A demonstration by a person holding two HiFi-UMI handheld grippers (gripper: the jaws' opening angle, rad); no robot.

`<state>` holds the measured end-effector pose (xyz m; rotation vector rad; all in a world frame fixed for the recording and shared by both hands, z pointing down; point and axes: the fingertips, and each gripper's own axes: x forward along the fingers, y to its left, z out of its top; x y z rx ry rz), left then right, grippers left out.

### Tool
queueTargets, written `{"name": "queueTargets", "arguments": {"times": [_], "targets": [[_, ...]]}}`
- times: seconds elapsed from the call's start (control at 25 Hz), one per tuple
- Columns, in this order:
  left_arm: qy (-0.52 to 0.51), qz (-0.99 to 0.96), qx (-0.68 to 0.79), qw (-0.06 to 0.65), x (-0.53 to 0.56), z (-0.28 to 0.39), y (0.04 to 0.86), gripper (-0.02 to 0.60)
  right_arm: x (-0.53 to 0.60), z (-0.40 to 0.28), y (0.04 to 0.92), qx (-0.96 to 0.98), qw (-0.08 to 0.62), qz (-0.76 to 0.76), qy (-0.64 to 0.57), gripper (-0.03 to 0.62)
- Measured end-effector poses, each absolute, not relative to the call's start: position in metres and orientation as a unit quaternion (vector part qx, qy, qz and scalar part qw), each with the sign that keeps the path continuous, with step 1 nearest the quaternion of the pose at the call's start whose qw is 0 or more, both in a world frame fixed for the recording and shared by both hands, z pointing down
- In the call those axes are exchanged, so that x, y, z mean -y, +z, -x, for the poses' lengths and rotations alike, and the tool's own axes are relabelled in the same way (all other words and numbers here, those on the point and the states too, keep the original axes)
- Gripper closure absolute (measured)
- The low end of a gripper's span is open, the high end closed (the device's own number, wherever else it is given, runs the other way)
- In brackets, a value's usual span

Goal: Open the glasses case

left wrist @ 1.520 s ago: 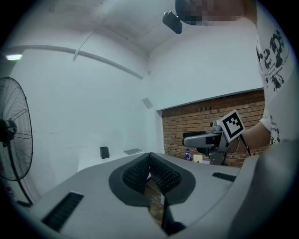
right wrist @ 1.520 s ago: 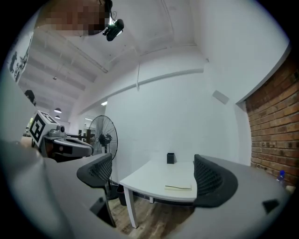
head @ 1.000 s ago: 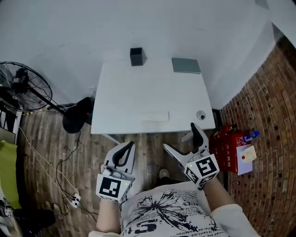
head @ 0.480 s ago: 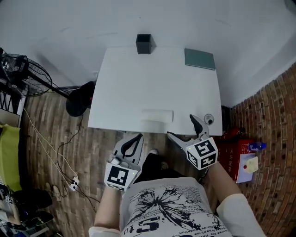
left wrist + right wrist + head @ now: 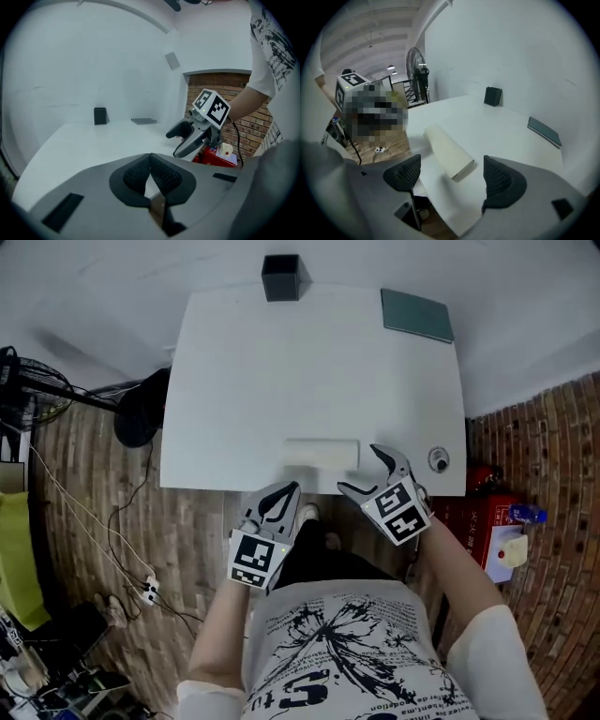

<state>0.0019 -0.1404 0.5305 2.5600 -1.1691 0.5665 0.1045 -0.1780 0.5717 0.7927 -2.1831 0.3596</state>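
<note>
Seeming light, stiff and slippery, the cream oblong glasses case [image 5: 321, 454] at six o'clock on the white table [image 5: 234, 381] wants gripping by its long sides (right gripper [image 5: 361, 470] wide, closing, empty; left gripper [image 5: 289, 491] pressed together).

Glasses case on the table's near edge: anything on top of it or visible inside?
Nothing lies on the cream glasses case; it rests closed on the white table. Its closed shell hides whatever is inside.

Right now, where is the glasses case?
In the head view the glasses case lies at the table's near edge, just left of the right gripper, whose closing jaws are not touching it.
</note>
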Motion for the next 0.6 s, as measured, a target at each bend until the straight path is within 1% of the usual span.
{"name": "queueTargets", "arguments": {"times": [0.28,0.4,0.52,0.6], "targets": [[0.236,-0.871,0.394,0.175,0.159,0.003,0.585,0.568,0.190,-0.093,0.608,0.840,0.450,-0.282,0.111,0.174],[0.255,-0.863,0.392,0.192,0.163,0.004,0.604,0.568,0.193,-0.094,0.616,0.833,0.471,-0.275,0.094,0.191],[0.272,-0.851,0.398,0.207,0.166,0.003,0.619,0.568,0.195,-0.097,0.620,0.827,0.486,-0.273,0.079,0.261],[0.274,-0.845,0.405,0.214,0.168,0.003,0.621,0.568,0.194,-0.099,0.621,0.825,0.490,-0.271,0.073,0.267]]}}
